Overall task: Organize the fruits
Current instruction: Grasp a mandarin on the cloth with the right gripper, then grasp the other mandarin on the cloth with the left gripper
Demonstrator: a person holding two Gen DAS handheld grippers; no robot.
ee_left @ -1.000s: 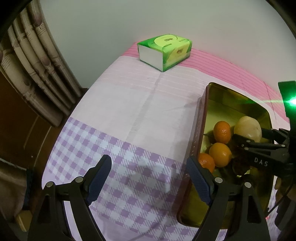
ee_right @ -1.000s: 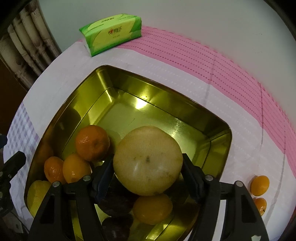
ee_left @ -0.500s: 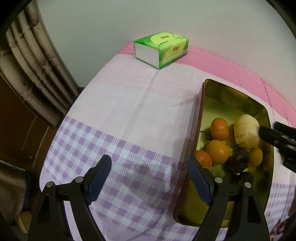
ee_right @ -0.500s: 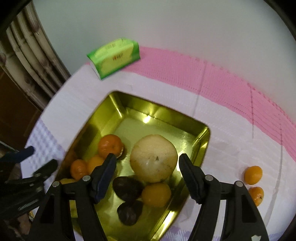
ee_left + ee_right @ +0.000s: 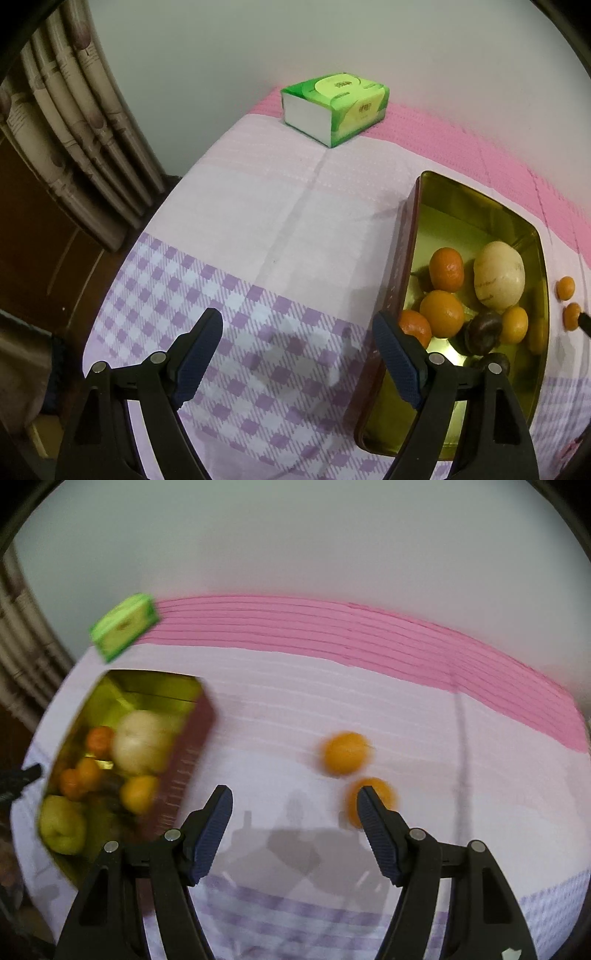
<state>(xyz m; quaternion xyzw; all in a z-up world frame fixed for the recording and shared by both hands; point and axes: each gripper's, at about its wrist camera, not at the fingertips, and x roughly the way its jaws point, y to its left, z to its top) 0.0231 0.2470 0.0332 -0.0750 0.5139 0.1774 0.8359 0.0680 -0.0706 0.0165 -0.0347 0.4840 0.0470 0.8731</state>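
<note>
A gold tin tray (image 5: 480,201) (image 5: 147,685) holds several oranges, a pale round pear (image 5: 498,275) (image 5: 142,740), dark fruits and a yellow-green fruit (image 5: 61,825). Two small oranges lie on the cloth to its right: one (image 5: 345,753) (image 5: 566,288) farther back, one (image 5: 376,799) (image 5: 571,315) nearer. My right gripper (image 5: 295,805) is open over bare cloth, its right finger just in front of the nearer orange; the view is blurred. My left gripper (image 5: 297,328) stands open above the checked cloth, left of the tray.
A green tissue pack (image 5: 334,107) (image 5: 123,627) sits at the table's far left corner by the wall. Curtains (image 5: 74,122) hang past the table's left edge. Pink striped cloth (image 5: 369,638) runs along the wall.
My right gripper left the pear in the tray, rose and swung right to the two loose oranges. The left gripper stayed put.
</note>
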